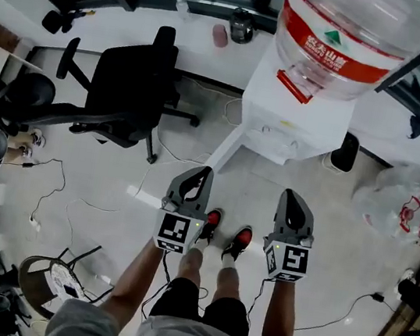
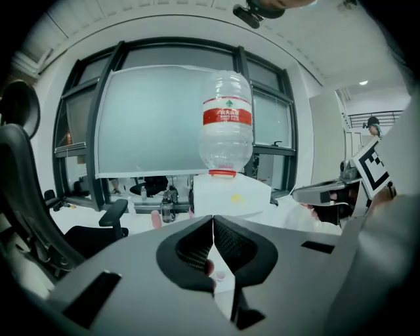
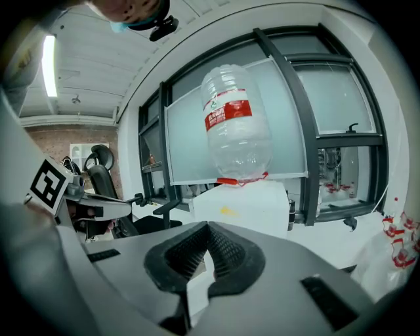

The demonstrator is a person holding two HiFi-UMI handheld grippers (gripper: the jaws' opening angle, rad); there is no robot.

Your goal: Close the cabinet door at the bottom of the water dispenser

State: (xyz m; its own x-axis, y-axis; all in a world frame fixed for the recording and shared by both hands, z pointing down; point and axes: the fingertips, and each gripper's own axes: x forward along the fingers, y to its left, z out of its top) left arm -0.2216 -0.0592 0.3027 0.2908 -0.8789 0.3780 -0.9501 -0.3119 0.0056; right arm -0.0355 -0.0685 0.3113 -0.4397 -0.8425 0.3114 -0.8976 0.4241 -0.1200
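Note:
The white water dispenser (image 1: 294, 113) stands ahead of me with a clear bottle (image 1: 351, 27) bearing a red label on top. Its bottom cabinet door (image 1: 224, 151) hangs open, a white panel swung out toward the left over the floor. My left gripper (image 1: 205, 172) is shut and empty, its tips just short of the door's outer edge. My right gripper (image 1: 289, 195) is shut and empty too, in front of the dispenser's base. In the left gripper view the closed gripper (image 2: 212, 218) points at the dispenser (image 2: 230, 195). The right gripper view shows that gripper (image 3: 207, 225) below the dispenser (image 3: 239, 203).
A black office chair (image 1: 128, 87) stands to the left of the door. Cables (image 1: 57, 186) trail over the floor. A white plastic bag (image 1: 395, 197) and a dark bin (image 1: 345, 151) sit to the dispenser's right. My feet in red shoes (image 1: 223, 235) are between the grippers.

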